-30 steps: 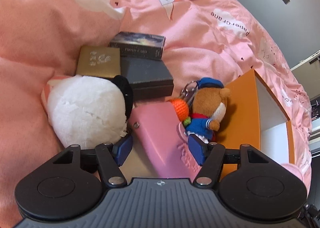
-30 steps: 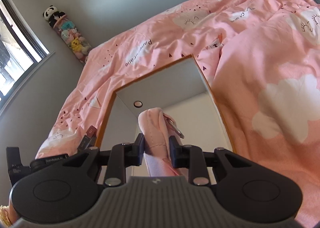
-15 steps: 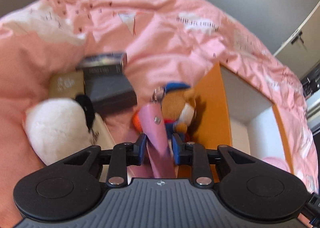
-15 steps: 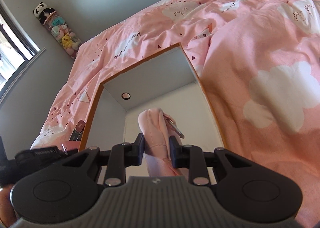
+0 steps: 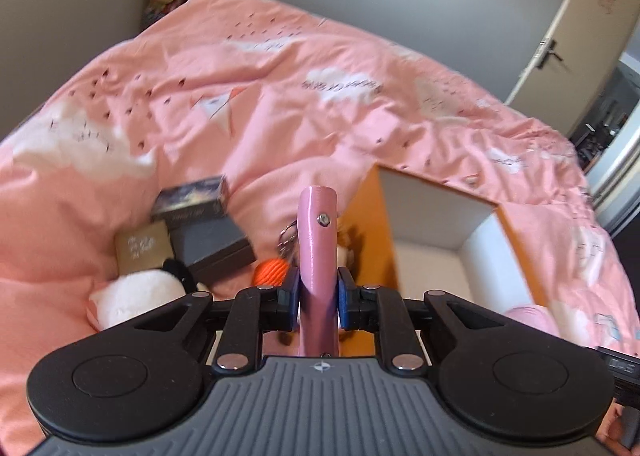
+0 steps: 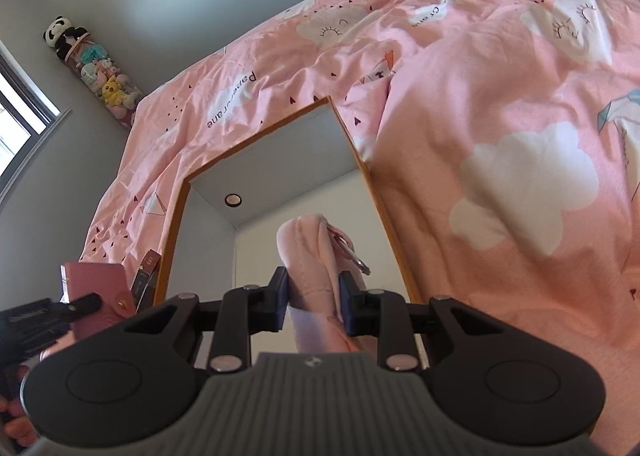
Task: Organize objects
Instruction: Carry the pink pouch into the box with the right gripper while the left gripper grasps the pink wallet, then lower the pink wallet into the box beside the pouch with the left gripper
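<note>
Left gripper [image 5: 318, 292] clamped on pink wallet [image 5: 317, 240], orange box [image 5: 472, 212] at 2 o'clock. Right gripper [image 6: 314, 296] clenched on pink plush [image 6: 310, 256] over box interior. Risk: thin edge-on wallet slipping, or snagging box rim.

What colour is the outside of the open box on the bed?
Orange outside, white inside; the box shows this best in the left wrist view.

Your right gripper [image 6: 313, 298] is clamped on a soft pink pouch [image 6: 310, 256] (a metal clip hangs at its side), held over the orange-edged box [image 6: 362, 164] on the pink duvet [image 6: 500, 116].
</note>
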